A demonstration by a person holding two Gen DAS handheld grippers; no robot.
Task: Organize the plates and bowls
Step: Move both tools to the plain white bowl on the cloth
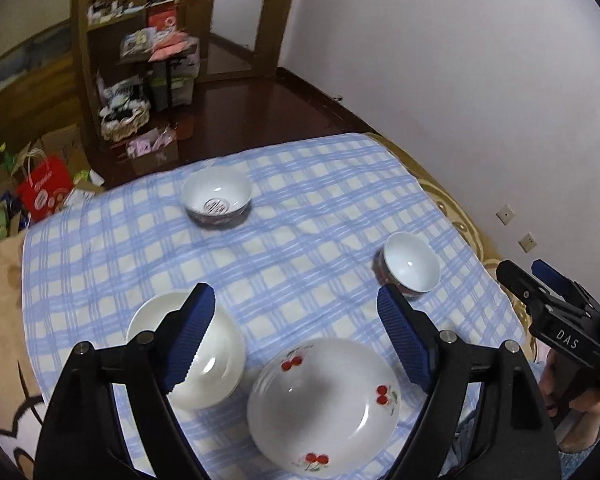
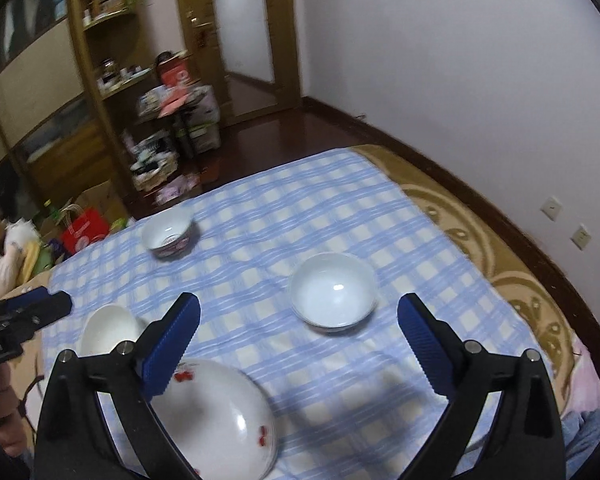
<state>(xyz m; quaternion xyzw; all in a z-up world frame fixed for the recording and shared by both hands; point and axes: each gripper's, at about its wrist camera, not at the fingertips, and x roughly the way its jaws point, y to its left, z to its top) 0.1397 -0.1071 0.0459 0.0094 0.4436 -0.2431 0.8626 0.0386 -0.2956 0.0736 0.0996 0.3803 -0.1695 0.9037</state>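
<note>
A cherry-patterned white plate (image 1: pixel 324 404) lies at the near edge of the blue checked cloth (image 1: pixel 300 256); it also shows in the right wrist view (image 2: pixel 216 416). A plain white bowl (image 1: pixel 216 364) sits left of it, partly behind my left finger. A dark-sided bowl (image 1: pixel 217 199) stands far off, also in the right wrist view (image 2: pixel 170 236). A small white bowl (image 1: pixel 410 266) stands at right, also in the right wrist view (image 2: pixel 334 294). My left gripper (image 1: pixel 296 340) is open and empty above the plate. My right gripper (image 2: pixel 300 348) is open and empty, near the small bowl.
The cloth covers a table with a tan patterned cover (image 2: pixel 512 280) showing at the right edge. Beyond the table are wooden shelves (image 1: pixel 116 60), boxes and a red bag (image 1: pixel 44 188) on a dark floor. A white wall (image 1: pixel 460 60) runs along the right.
</note>
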